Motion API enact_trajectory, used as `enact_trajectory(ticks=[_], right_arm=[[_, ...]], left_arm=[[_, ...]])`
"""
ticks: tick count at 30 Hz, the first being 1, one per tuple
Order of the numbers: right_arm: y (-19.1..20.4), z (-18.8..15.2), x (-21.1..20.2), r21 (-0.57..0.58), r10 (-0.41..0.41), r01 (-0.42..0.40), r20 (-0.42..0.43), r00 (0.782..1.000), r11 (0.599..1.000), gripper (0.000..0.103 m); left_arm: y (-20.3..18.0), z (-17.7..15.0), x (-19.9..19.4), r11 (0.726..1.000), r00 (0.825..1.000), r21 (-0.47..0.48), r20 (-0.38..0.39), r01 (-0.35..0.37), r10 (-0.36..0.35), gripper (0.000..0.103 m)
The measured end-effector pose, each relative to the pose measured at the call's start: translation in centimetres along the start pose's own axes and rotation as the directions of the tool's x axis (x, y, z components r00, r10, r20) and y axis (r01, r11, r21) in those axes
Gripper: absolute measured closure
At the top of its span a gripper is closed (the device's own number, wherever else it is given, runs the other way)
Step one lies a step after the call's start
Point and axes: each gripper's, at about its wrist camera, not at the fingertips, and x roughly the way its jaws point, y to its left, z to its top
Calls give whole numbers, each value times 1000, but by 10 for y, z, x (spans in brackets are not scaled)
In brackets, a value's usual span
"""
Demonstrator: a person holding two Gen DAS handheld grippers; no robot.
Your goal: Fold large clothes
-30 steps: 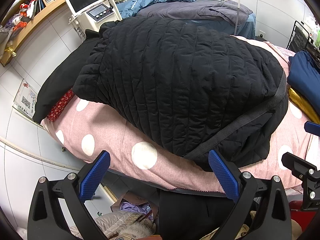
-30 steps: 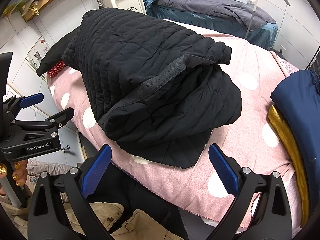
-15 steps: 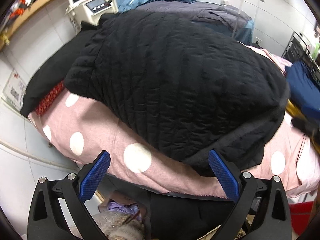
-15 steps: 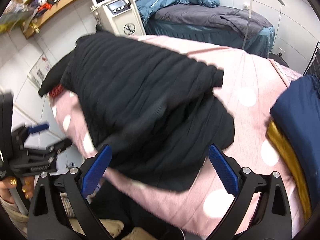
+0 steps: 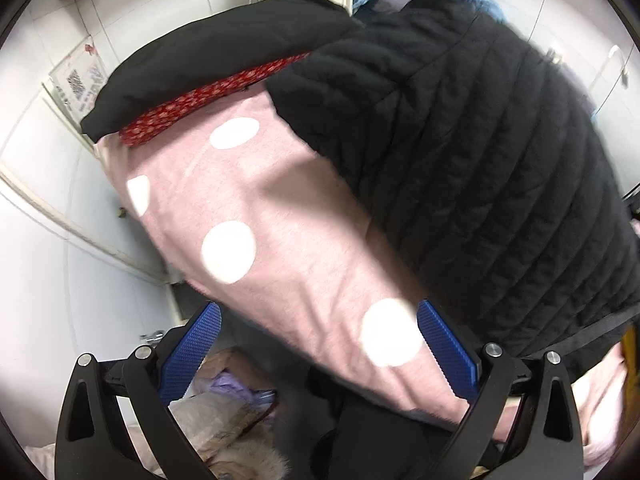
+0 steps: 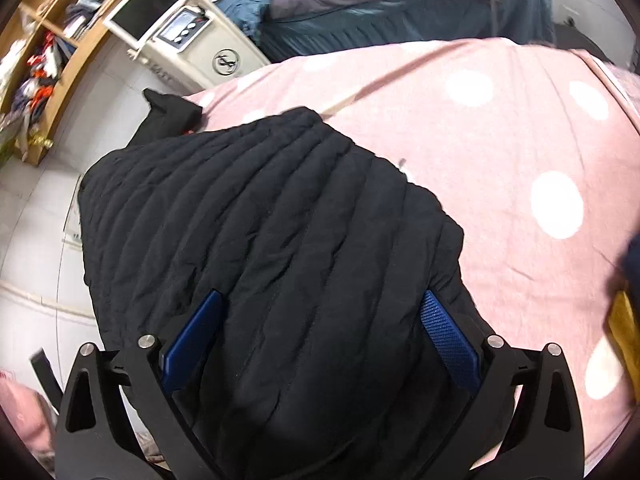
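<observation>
A black quilted jacket (image 5: 500, 152) lies folded on a pink bed cover with white dots (image 5: 280, 216). In the left wrist view it fills the right side, and my left gripper (image 5: 318, 344) stands open over the cover's near edge, left of the jacket. In the right wrist view the jacket (image 6: 264, 240) fills the centre and lower part. My right gripper (image 6: 320, 332) is open just above it, with the blue pads (image 6: 450, 344) spread over the quilted cloth. Whether the pads touch the cloth is unclear.
A second black garment (image 5: 224, 60) over red patterned cloth (image 5: 208, 100) lies at the bed's far left end. A white machine with a screen (image 6: 180, 36) and a blue-grey bed (image 6: 400, 4) stand behind. Dark blue and yellow clothes (image 6: 628, 304) sit at the right edge. Bags (image 5: 224, 412) lie below the bed edge.
Both grippers have swung forward and down towards the bed. The left one now hangs over the cover's left edge. The right one has come close over the jacket, which looks flatter.
</observation>
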Motion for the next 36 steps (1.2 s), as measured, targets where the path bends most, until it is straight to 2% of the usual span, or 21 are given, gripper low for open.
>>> enact_trajectory(ticks=[2, 3, 4, 5, 9, 12, 14, 17, 19, 21, 23, 24, 26, 27, 29, 31, 34, 36], right_arm=[[10, -3, -5, -58, 8, -7, 13, 1000, 998, 37], [15, -7, -11, -95, 10, -9, 18, 1000, 995, 45], [15, -10, -16, -118, 21, -18, 22, 1000, 993, 59], [19, -17, -26, -149, 49, -45, 21, 999, 988, 69], [28, -62, -55, -272, 68, -64, 7, 998, 960, 80], [40, -124, -67, -425, 30, -46, -46, 999, 904, 82], [34, -170, -66, -461, 17, -66, -111, 994, 885, 82], [15, -223, -51, -392, 32, -127, -239, 970, 911, 82], [12, -252, -43, -352, 73, -186, -311, 948, 917, 79], [15, -266, -47, -366, 52, -162, -292, 955, 916, 62], [22, -274, -54, -400, 7, -121, -276, 961, 908, 25], [27, -277, -59, -431, -19, -102, -266, 964, 897, 22], [36, -276, -77, -505, -47, -66, -208, 977, 860, 21], [39, -274, -86, -533, -56, -52, -185, 981, 845, 21], [37, -269, -104, -574, -85, -2, -126, 988, 819, 15], [30, -245, -117, -568, -95, 49, -52, 994, 821, 15], [17, -211, -129, -487, -75, 79, 27, 997, 870, 15], [0, -183, -140, -372, 12, 16, 75, 997, 928, 13]], left_arm=[[-6, 3, -4, 999, 999, 2, 12, 52, -52, 6], [-11, 5, -6, 997, 997, 10, 23, 73, -73, 6], [-14, 6, -8, 996, 996, 16, 29, 85, -86, 6], [-21, 8, -11, 995, 995, 23, 32, 97, -97, 6], [-37, 11, -25, 989, 988, 56, 66, 135, -139, 6], [-37, 18, -37, 985, 981, 54, 100, 161, -166, 6], [-38, 23, -50, 982, 975, 52, 121, 183, -188, 6], [-40, 36, -66, 975, 963, 53, 153, 216, -221, 6], [-47, 42, -69, 970, 962, 79, 135, 228, -237, 6], [-56, 46, -70, 970, 965, 107, 125, 219, -231, 6], [-61, 45, -70, 958, 953, 120, 125, 260, -275, 6], [-67, 42, -65, 935, 936, 128, 78, 331, -342, 6], [-74, 34, -56, 898, 905, 131, 12, 421, -426, 6], [-86, 25, -49, 877, 891, 166, -25, 450, -453, 6], [-104, 10, -35, 861, 892, 233, -80, 452, -446, 9], [-120, -5, -18, 873, 911, 261, -130, 412, -391, 13], [-127, -12, -22, 867, 911, 281, -124, 412, -393, 15], [-121, -7, -38, 865, 914, 301, -65, 401, -401, 13]])
